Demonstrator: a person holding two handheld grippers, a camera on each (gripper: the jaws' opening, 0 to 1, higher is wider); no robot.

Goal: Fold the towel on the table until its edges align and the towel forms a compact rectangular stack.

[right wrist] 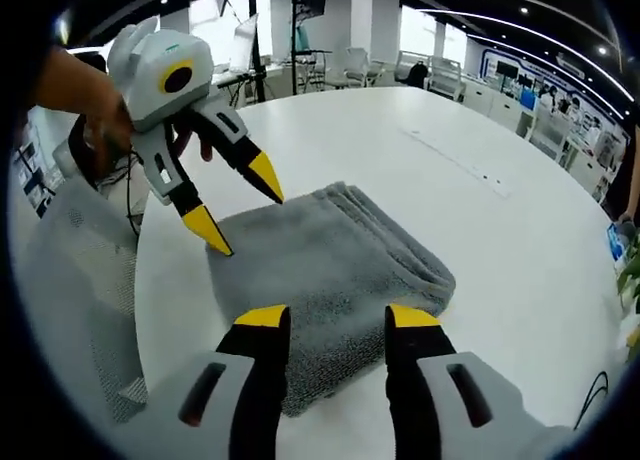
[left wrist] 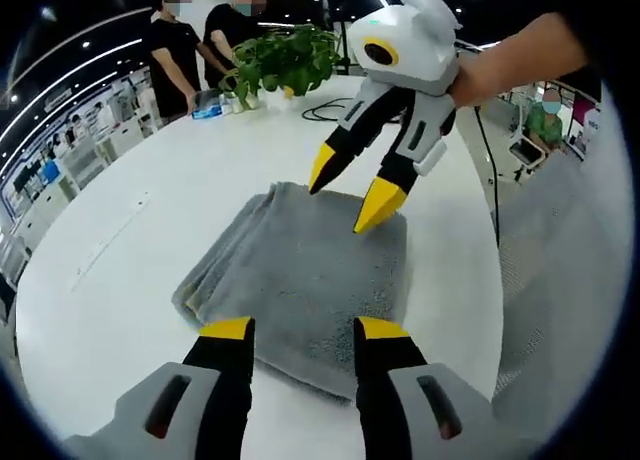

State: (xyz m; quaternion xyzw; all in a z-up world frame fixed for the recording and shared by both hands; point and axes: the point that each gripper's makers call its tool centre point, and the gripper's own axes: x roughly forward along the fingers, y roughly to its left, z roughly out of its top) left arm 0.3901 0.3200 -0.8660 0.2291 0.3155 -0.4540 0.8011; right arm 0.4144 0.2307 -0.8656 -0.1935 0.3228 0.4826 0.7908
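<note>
A grey towel lies folded into a thick rectangular stack on the white table, its layered edges showing on one side. My left gripper hovers open over the near edge of the stack, nothing between its yellow tips. My right gripper comes in from the far side, open, its tips just above the towel's far edge. In the right gripper view the same towel lies under my right gripper, and the left gripper stands open across from it, held by a hand.
A potted green plant and small bottles stand at the far end of the table, with a black cable beside them. People stand behind the plant. A grey mesh chair back sits close to the table edge.
</note>
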